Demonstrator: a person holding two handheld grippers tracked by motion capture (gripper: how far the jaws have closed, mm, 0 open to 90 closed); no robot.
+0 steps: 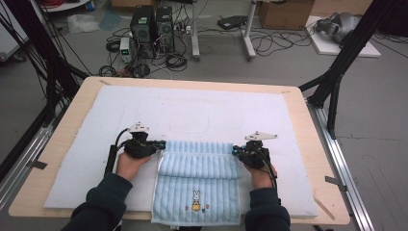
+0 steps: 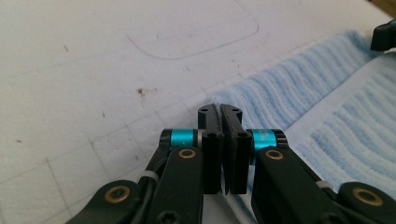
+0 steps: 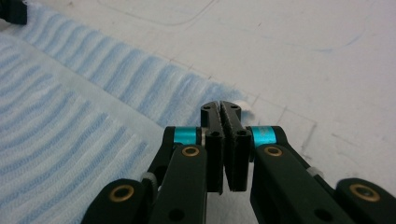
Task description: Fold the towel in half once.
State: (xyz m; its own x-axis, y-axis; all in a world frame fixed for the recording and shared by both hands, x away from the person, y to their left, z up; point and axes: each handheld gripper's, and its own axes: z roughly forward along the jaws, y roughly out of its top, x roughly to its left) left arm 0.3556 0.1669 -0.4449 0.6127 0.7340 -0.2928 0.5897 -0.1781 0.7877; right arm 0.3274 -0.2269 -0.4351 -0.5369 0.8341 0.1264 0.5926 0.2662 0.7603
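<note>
A light blue striped towel (image 1: 197,190) with a small rabbit picture (image 1: 196,201) lies at the table's near edge, its far part folded back into a thick band. My left gripper (image 1: 162,143) is shut on the towel's far left corner; in the left gripper view the jaws (image 2: 220,108) pinch the towel (image 2: 327,93) edge. My right gripper (image 1: 234,150) is shut on the far right corner, and in the right gripper view its tips (image 3: 221,106) close on the towel (image 3: 70,116) corner. Both hands rest low on the mat.
A white foam mat (image 1: 192,110) covers the wooden table (image 1: 317,144); a faint rounded outline is drawn on it beyond the towel. Black frame posts stand at both sides. Computers, cables and boxes lie on the floor behind the table.
</note>
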